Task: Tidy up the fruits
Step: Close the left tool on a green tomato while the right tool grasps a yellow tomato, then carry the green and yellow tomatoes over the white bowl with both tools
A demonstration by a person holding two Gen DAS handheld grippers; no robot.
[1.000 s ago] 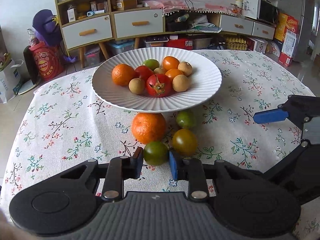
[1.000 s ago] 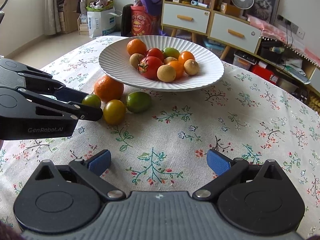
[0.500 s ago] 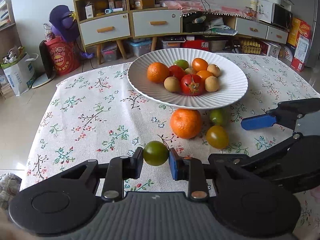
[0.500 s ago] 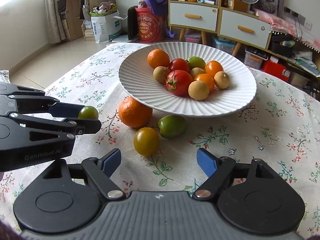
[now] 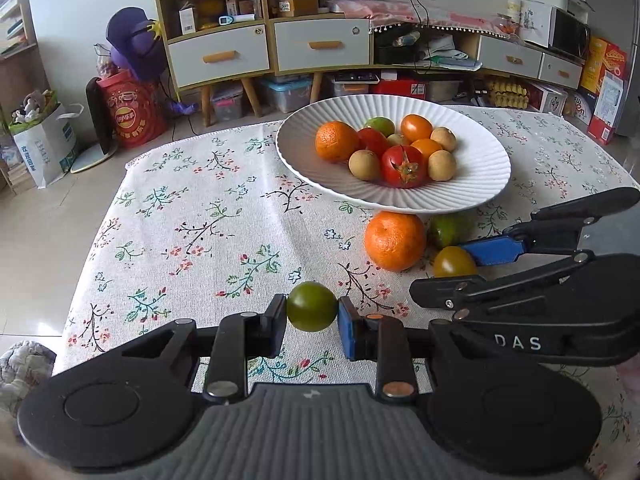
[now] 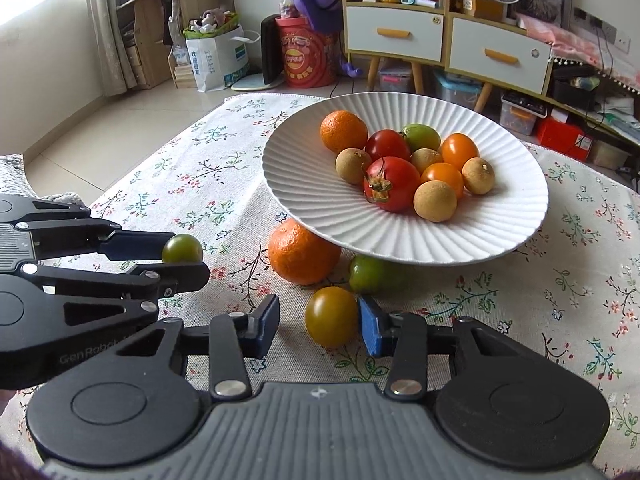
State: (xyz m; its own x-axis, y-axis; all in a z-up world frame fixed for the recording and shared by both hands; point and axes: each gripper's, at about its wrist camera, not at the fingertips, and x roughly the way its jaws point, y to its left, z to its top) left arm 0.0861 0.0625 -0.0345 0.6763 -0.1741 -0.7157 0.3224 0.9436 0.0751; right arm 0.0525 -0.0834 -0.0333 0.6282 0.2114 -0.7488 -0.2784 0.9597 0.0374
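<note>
Floral cloth covers the desk [image 6: 224, 208], with cabinets, a fan and storage boxes crowding the room behind it.

Left tongs [image 5: 312, 318] are clamped narrow on a small dark-green tomato [image 5: 312, 307], which sits squarely between the pads and hangs clear of the cloth. A second ago that fruit lay on the desk among the loose ones under the plate's rim; now it has been drawn away towards the near left, so one stray piece is already secured.

Right tongs [image 6: 318, 326] have changed more: they stood wide a second ago over bare cloth and are closing at this moment around a yellow-brown tomato [image 6: 331, 317]. Its right pad looks to be touching or just beside the fruit, while a clear gap shows at the left pad, so the grip is not yet made and the tomato rests on the desk.

Just beyond it lie a large orange [image 6: 304, 252] and a green tomato [image 6: 366, 274], both partly tucked under the overhanging edge of the white ribbed plate [image 6: 500, 236]. On the plate sit another orange, red and orange tomatoes, a green one and several tan round fruits, clustered near its middle.

My reading is that both hands will soon carry a fruit, leaving two loose pieces for a further pass. The round tomato could roll sideways as the left pad arrives.
</note>
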